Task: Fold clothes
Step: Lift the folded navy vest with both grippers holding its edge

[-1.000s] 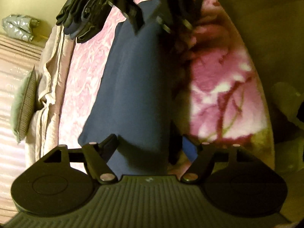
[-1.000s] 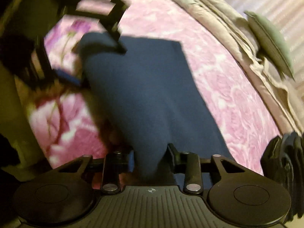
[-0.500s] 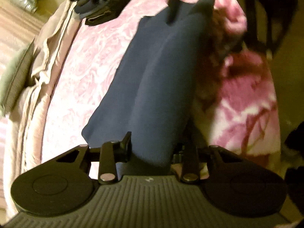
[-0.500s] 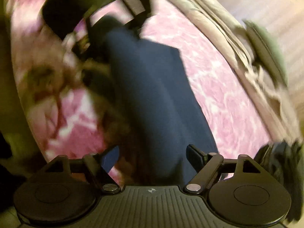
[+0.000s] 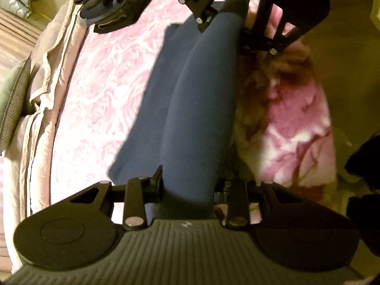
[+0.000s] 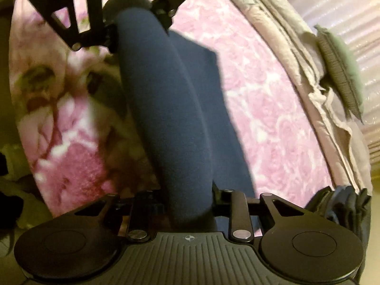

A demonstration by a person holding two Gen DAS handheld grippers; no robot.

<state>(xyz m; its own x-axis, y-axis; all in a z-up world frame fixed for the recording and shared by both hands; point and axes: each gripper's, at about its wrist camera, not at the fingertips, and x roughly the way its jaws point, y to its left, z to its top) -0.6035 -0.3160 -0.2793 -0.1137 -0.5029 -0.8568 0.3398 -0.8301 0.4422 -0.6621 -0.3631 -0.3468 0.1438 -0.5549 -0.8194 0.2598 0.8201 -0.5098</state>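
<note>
Left gripper (image 5: 188, 185): jaws clamped on one end of the navy garment (image 5: 190, 109).
Garment: raised fold stretched between grippers over the pink bed (image 5: 99, 90); open bedspread beside it.
Right gripper (image 6: 187, 204): jaws clamped on the other end.

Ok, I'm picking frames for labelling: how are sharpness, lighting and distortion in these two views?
Left wrist view: dim yellowish light, strong fisheye bending, the dark navy folded garment fairly sharp, the pink floral blanket at right smeared. Right wrist view: same warm cast, the garment soft, the blanket blurred, the pale pink rose-patterned bedspread clearer.
</note>
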